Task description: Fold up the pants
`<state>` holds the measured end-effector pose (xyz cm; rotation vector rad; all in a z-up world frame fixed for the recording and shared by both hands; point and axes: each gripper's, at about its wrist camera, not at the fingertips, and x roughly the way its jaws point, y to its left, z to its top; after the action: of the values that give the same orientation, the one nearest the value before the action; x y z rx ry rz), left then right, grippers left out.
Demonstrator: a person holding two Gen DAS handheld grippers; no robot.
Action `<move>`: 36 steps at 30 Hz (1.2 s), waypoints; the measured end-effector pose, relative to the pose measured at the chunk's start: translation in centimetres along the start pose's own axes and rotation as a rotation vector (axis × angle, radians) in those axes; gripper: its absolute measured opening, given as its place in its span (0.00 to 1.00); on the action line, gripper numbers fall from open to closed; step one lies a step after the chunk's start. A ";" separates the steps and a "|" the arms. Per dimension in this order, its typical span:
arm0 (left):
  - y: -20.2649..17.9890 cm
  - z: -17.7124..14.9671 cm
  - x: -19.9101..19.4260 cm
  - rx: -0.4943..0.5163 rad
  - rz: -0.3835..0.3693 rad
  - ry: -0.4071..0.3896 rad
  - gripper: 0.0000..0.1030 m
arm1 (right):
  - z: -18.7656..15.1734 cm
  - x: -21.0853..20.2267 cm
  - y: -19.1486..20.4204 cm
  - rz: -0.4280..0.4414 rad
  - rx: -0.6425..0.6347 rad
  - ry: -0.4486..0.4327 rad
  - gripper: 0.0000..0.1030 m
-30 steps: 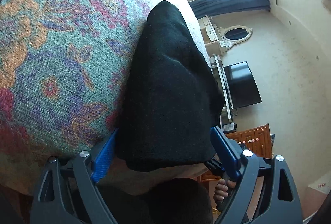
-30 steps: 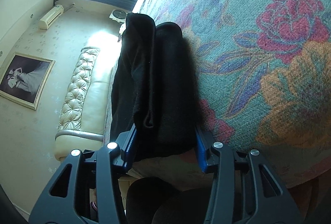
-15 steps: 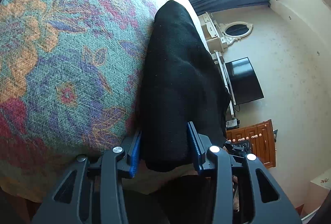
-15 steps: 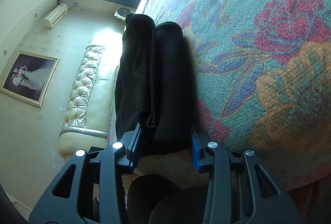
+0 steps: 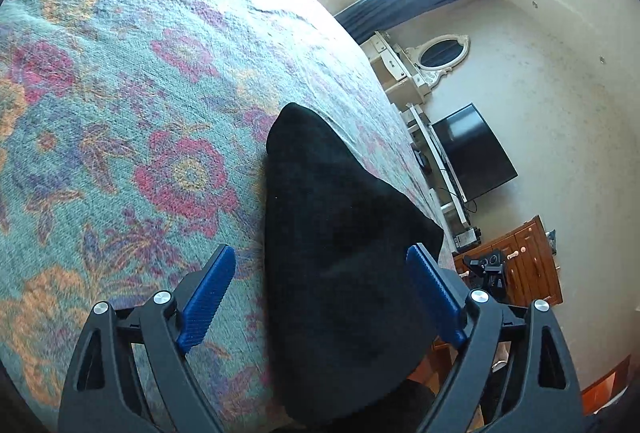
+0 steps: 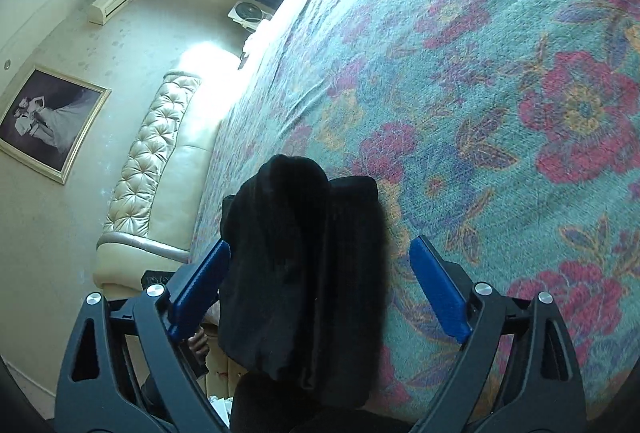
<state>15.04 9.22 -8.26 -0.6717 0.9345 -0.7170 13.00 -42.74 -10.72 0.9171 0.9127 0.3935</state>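
The black pants (image 5: 340, 253) lie folded in a narrow stack on the floral bedspread (image 5: 120, 113), near the bed's front edge. My left gripper (image 5: 320, 281) is open, its blue fingers (image 5: 208, 293) standing apart on either side of the pants' near end without touching. In the right wrist view the pants (image 6: 304, 273) show two folded layers side by side. My right gripper (image 6: 320, 281) is open too, with its fingers (image 6: 436, 289) wide of the cloth.
The bedspread (image 6: 480, 93) stretches far ahead. A padded cream headboard (image 6: 152, 169) stands at the left of the right wrist view. A TV (image 5: 472, 153), a white mirror (image 5: 440, 53) and a wooden cabinet (image 5: 528, 261) stand beyond the bed's edge.
Both grippers were shut on the pants' near end half a second ago. Now both have opened and drawn back, leaving the folded pants lying on the bed.
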 end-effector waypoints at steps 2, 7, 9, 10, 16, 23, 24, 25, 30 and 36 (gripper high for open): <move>0.8 1.1 2.1 -0.002 0.007 0.042 0.84 | 1.3 1.9 -0.9 -0.008 0.014 0.033 0.89; 1.0 3.6 5.9 0.035 -0.020 0.089 0.84 | 4.1 5.2 -0.8 0.111 -0.002 0.126 0.89; 0.7 4.5 7.1 0.030 -0.053 0.111 0.84 | 4.8 6.2 -0.6 0.119 -0.018 0.157 0.90; 0.6 4.9 7.8 0.027 -0.063 0.122 0.84 | 5.2 6.5 -0.6 0.125 -0.023 0.166 0.90; -0.5 5.9 10.7 0.058 -0.039 0.161 0.84 | 6.3 6.6 -0.9 0.177 -0.019 0.169 0.89; -1.6 5.4 11.5 0.108 0.011 0.154 0.80 | 5.4 6.2 -2.1 0.111 -0.032 0.175 0.43; -1.6 5.3 11.6 0.113 0.046 0.147 0.66 | 5.3 6.2 -2.2 0.112 -0.036 0.171 0.42; -1.1 5.1 11.4 0.117 0.079 0.149 0.60 | 5.2 6.2 -2.2 0.111 -0.038 0.167 0.42; -0.3 5.1 11.0 0.117 0.088 0.144 0.45 | 5.0 6.2 -1.9 0.110 -0.037 0.155 0.41; -1.3 5.3 11.5 0.163 0.144 0.124 0.43 | 4.9 6.4 -1.5 0.104 -0.038 0.147 0.41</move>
<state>24.07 0.47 -10.35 -0.4155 1.0151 -0.7037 20.54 -41.94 -13.78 0.9124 0.9903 0.5716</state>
